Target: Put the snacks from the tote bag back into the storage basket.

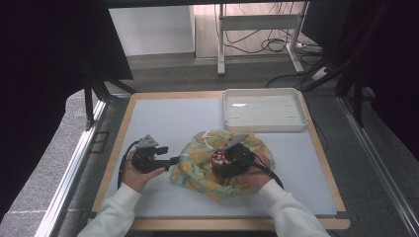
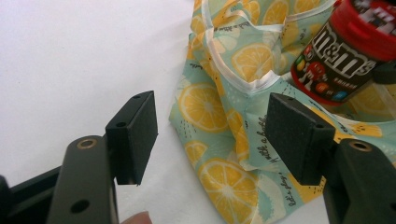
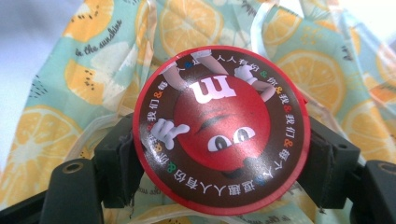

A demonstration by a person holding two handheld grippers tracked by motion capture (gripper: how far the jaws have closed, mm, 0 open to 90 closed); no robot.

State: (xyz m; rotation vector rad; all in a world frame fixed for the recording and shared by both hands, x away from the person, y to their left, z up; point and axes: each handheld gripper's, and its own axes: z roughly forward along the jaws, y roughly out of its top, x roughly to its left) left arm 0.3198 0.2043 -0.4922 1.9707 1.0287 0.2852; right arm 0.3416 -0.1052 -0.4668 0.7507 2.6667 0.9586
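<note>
A lemon-print cloth bag (image 1: 202,163) lies crumpled in the middle of the white mat. My right gripper (image 1: 228,162) is shut on a red and brown M&M's tub (image 1: 219,159), held over the bag; in the right gripper view its round lid (image 3: 220,139) sits between the two pads. In the left gripper view the tub (image 2: 343,51) stands tilted at the upper right above the bag (image 2: 219,107). My left gripper (image 1: 174,160) is open at the bag's left edge, its pads (image 2: 135,135) either side of the fabric rim without touching it.
An empty white tray (image 1: 264,109) stands at the back right of the table. The wooden table edge (image 1: 113,148) frames the mat. Bare mat lies to the left and front. A desk frame with cables stands on the floor behind.
</note>
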